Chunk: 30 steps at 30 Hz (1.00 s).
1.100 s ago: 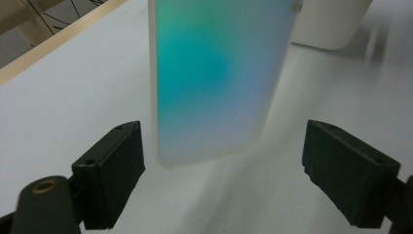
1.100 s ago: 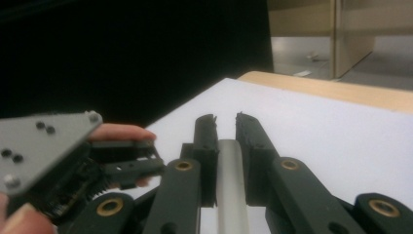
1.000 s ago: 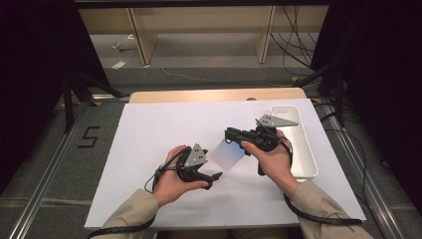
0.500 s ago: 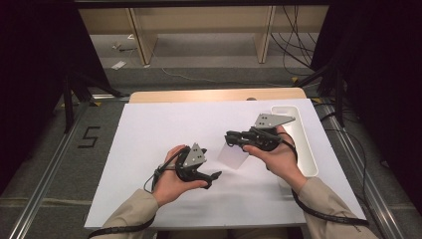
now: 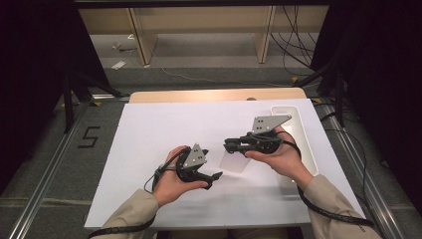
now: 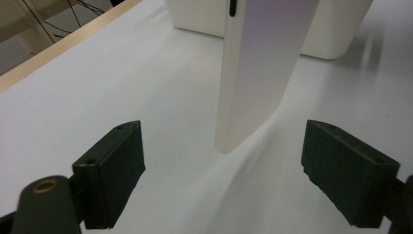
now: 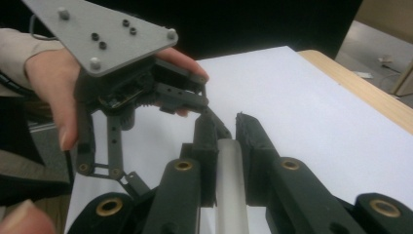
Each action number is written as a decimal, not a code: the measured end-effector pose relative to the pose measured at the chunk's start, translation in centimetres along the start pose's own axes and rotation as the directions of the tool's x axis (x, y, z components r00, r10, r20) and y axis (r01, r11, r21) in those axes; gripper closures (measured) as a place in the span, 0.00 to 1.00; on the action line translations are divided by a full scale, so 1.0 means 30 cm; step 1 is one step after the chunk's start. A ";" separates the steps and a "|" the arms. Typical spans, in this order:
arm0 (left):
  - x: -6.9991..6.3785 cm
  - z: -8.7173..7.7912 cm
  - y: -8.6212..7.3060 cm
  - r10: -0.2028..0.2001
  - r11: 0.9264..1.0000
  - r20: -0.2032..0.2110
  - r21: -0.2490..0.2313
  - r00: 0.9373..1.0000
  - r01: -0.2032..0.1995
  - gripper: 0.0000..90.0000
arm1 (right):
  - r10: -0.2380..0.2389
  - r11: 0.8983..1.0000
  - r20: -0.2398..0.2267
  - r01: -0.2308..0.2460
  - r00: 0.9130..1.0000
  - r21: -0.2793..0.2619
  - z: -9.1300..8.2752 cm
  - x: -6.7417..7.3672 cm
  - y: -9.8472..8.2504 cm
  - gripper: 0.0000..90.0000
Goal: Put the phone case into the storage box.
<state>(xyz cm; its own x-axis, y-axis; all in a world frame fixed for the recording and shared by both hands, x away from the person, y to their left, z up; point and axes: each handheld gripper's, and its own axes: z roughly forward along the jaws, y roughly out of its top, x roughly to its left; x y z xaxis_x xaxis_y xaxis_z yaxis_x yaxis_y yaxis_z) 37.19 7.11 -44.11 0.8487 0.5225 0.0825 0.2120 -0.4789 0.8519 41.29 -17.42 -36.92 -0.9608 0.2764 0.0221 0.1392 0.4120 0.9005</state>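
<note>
White phone (image 6: pixel 258 68) unmarked; floor "5" (image 5: pixel 89 137), perhaps taped.

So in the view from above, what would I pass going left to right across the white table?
Left hand → left gripper → flat white slab, clamped in the right gripper → right hand → white tray at the table's right edge.

Thin white flat phone-like slab (image 6: pixel 258 68), hanging upright, lower corner above the table
</note>
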 end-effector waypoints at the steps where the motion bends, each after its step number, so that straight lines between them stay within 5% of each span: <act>1: -0.001 0.001 0.000 0.002 1.000 0.004 0.001 1.000 -0.002 0.17 | -0.002 1.000 -0.009 0.002 1.000 0.001 -0.001 0.001 0.001 0.89; 19: -0.018 0.045 -0.010 0.027 0.999 0.084 0.043 0.996 -0.031 0.30 | -0.003 1.000 -0.075 0.004 0.997 0.018 0.007 0.032 0.016 0.89; 30: -0.013 0.073 -0.018 0.061 0.998 0.128 0.025 0.990 -0.065 0.51 | 0.024 1.000 -0.086 -0.022 0.996 0.020 0.015 0.029 0.006 0.89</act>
<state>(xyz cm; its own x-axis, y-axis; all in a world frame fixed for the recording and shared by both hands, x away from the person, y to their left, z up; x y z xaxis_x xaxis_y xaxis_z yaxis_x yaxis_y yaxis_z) 37.79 5.62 -45.74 0.9151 0.3976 0.0673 0.1687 -0.5290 0.8317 40.59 -16.70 -36.93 -0.9742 0.2105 0.0810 0.1655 0.4231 0.8908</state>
